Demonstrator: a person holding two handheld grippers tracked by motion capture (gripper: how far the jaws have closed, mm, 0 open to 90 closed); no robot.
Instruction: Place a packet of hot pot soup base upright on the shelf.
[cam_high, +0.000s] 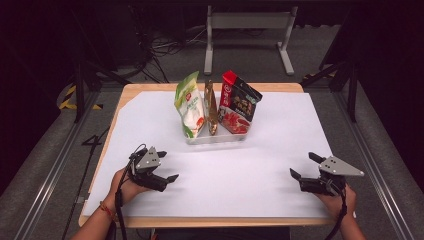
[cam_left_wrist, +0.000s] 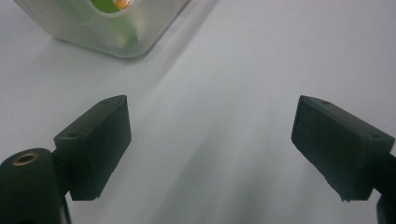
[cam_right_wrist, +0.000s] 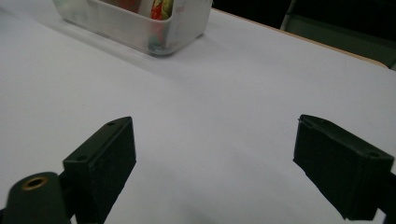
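A clear plastic bin (cam_high: 220, 138) stands at the table's middle back and holds three upright snack bags: a green and white one (cam_high: 189, 105), a thin brown one (cam_high: 211, 107), and a red and black one (cam_high: 239, 102). My left gripper (cam_high: 167, 166) rests low at the near left, open, with nothing between its jaws. At the near right, my right gripper (cam_high: 304, 166) is open and holds nothing too. The bin's corner (cam_left_wrist: 116, 37) sits ahead in the left gripper view, and the bin (cam_right_wrist: 140, 28) lies farther off in the right gripper view.
A white sheet (cam_high: 225, 165) covers most of the wooden table (cam_high: 150, 89). Beyond the far edge stands a grey metal frame (cam_high: 247, 35) among floor cables. Dark stands flank the table on both sides.
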